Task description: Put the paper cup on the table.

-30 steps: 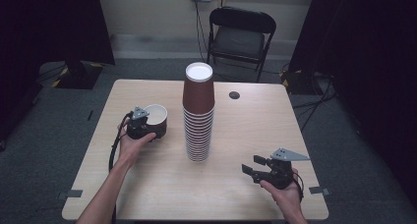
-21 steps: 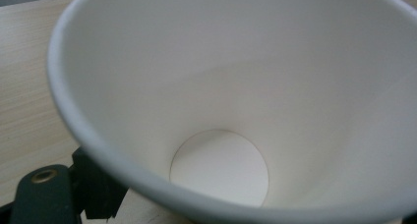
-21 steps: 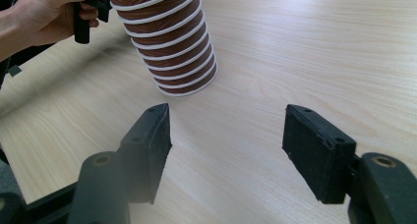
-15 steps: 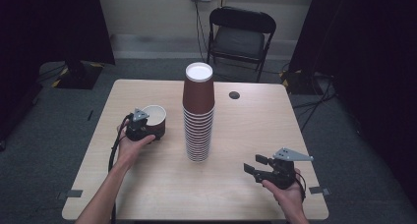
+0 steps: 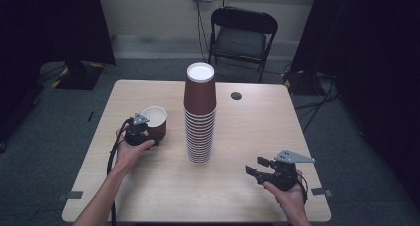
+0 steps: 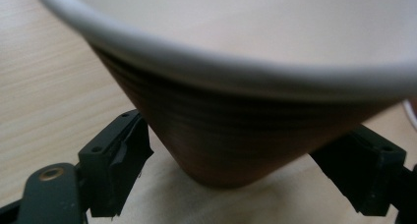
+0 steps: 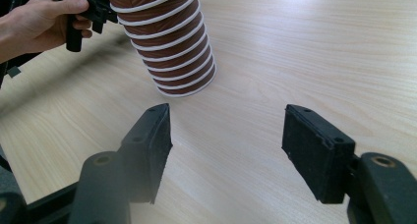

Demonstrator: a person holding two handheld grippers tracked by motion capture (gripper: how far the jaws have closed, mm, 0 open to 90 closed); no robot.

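A single brown paper cup [image 5: 154, 118] with a white inside stands upright on the table's left half. My left gripper [image 5: 150, 135] reaches it from the near side. Its jaws have just been closing, and the cup's lower wall [image 6: 236, 135] sits between them with the pads [image 6: 123, 155] against it near the base. A tall stack of upturned brown cups [image 5: 200, 117] stands at the table's middle. It also appears in the right gripper view [image 7: 167, 42], up and to the left of the jaws. My right gripper [image 5: 251, 170] rests near the front right, open, with only bare wood between its fingers [image 7: 226, 145].
The light wooden table [image 5: 257, 132] has a small dark disc [image 5: 236, 95] on its far side. A black folding chair [image 5: 242, 37] stands behind the table. The hand holding the left gripper [image 7: 39, 22] shows beyond the stack in the right gripper view.
The left gripper's jaws have drawn in around the single cup's base. The cup, the stack and the right gripper stay where they were.
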